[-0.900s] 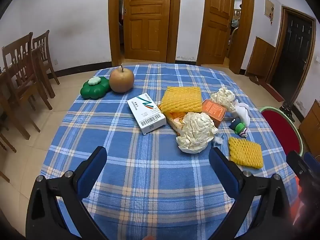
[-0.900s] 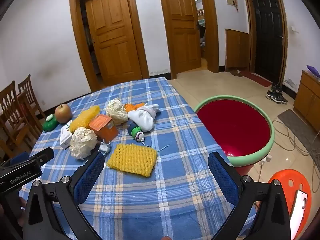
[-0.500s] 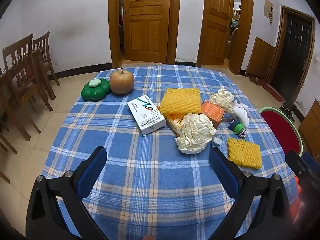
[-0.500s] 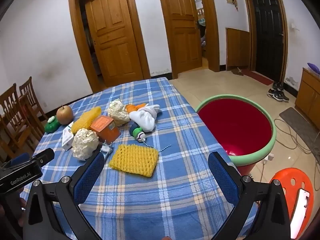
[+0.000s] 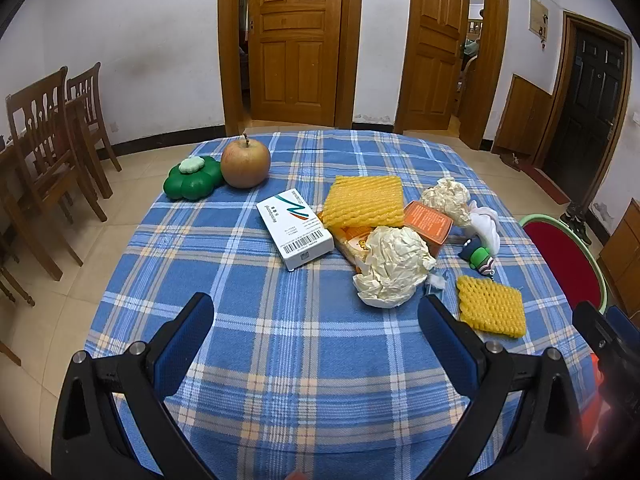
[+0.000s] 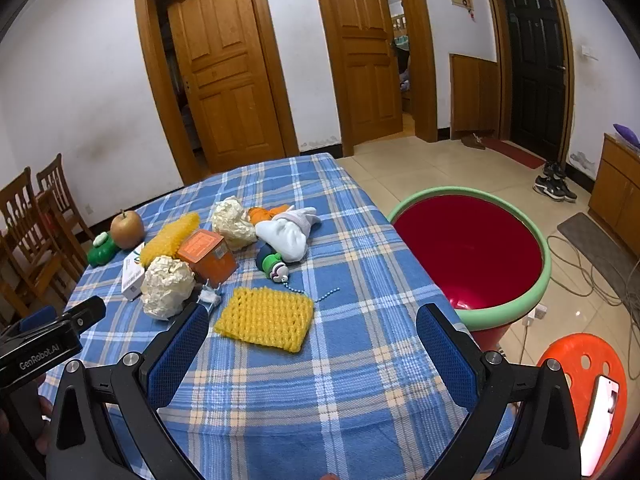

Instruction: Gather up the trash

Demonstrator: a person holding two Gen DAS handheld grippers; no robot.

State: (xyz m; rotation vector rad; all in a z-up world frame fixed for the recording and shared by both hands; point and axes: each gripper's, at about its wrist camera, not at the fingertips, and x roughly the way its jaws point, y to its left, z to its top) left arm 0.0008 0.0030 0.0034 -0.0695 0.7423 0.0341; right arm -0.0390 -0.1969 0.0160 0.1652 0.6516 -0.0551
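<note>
In the left wrist view, chairs (image 5: 48, 148) are seen at the far left edge, beside the counter (image 5: 280, 340) with its blue plaid cloth. A green flower-shaped thing (image 5: 193, 178) lies at the upper left of the cloth, touching an apple (image 5: 245, 162). A white box (image 5: 295, 229) lies near the centre. Right of it a large yellow foam net (image 5: 363, 201) rests on an orange packet (image 5: 352, 242), with a crumpled paper ball (image 5: 394, 266) just below. An orange box (image 5: 428, 222), a second paper ball (image 5: 447, 197), a white cloth (image 5: 486, 224) and a small green toy (image 5: 481, 258) follow to the right. A small yellow foam net (image 5: 491, 311) lies at the lower right, and a red tub (image 5: 568, 256) with a green rim is cut by the right edge. The left gripper (image 5: 316, 320) is held above bare cloth at the bottom of the frame, its jaws spread wide with nothing between them.

In the right wrist view, the same trash is gathered at the centre left of the cloth; the small net is seen just above the left finger (image 6: 180, 350) of the right gripper (image 6: 314, 334). The jaws are spread wide and hold nothing. The tub stands on the floor at the right, close beside the counter edge. An orange stool (image 6: 576, 364) is seen at the lower right.
</note>
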